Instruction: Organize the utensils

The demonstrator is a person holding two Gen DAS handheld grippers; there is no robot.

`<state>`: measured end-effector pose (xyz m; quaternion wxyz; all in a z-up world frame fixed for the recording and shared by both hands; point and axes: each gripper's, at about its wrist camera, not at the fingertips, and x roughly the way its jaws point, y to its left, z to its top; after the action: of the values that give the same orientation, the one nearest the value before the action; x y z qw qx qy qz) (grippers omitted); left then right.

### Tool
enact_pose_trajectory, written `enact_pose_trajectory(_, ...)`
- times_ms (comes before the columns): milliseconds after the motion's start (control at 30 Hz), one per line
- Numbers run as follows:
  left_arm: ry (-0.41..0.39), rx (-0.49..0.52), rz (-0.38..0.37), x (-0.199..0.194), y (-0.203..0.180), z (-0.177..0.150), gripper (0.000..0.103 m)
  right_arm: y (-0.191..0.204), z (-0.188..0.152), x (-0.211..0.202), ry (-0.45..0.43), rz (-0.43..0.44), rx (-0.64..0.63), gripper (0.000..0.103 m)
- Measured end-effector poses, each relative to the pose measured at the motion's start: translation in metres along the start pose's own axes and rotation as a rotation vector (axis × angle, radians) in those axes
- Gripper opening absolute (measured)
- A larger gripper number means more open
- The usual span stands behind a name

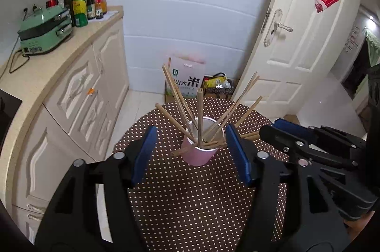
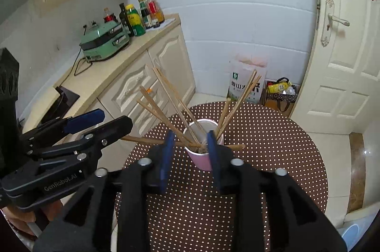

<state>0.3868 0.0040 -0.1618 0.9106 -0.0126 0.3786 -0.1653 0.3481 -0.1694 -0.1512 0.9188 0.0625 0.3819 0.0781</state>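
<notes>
A pink cup [image 1: 199, 155] [image 2: 201, 160] stands on the round table with a brown polka-dot cloth [image 1: 190, 204] [image 2: 273, 145]. Several wooden chopsticks [image 1: 200, 114] [image 2: 166, 95] fan upright out of it. A pair of chopsticks [image 1: 187, 150] [image 2: 142, 140] lies level across its rim. My left gripper [image 1: 191, 133] [image 2: 116, 117] is open, its blue pads wide on either side of the cup and touching nothing. My right gripper [image 2: 190, 135] [image 1: 270, 126] is open more narrowly just in front of the cup's rim; its pads press on nothing.
A beige counter [image 1: 54, 61] runs along the left with a green appliance [image 1: 45, 33] [image 2: 104, 42] and several bottles [image 1: 80, 4]. On the floor behind the table are a rice bag [image 1: 187, 78] and a small basket [image 2: 282, 92]. A white door [image 1: 296, 38] stands at the right.
</notes>
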Motion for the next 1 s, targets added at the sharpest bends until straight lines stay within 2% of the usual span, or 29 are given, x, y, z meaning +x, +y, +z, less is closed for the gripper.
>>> enact_pose_trajectory(367, -0.092, 0.046, 0.074, -0.056, 0.003, -0.006, 0.076, 0.022, -0.007, -0.058, -0.124, -0.024, 0.01, 0.043)
enact_pose_trajectory(567, -0.159, 0.088, 0.102, -0.094, -0.001, -0.015, 0.081, 0.04, -0.02, -0.096, -0.183, -0.057, -0.002, 0.055)
enact_pose_trajectory(767, -0.21, 0.079, 0.083, -0.132, -0.007, -0.027, 0.086, 0.052, -0.036, -0.135, -0.238, -0.099, -0.033, 0.066)
enact_pose_trajectory(833, -0.223, 0.078, 0.078, -0.142, -0.009, -0.03, 0.088, 0.055, -0.04, -0.148, -0.273, -0.104, -0.042, 0.072)
enact_pose_trajectory(1000, -0.263, 0.086, 0.101, -0.17, -0.018, -0.041, 0.091, 0.061, -0.049, -0.177, -0.335, -0.111, -0.078, 0.078)
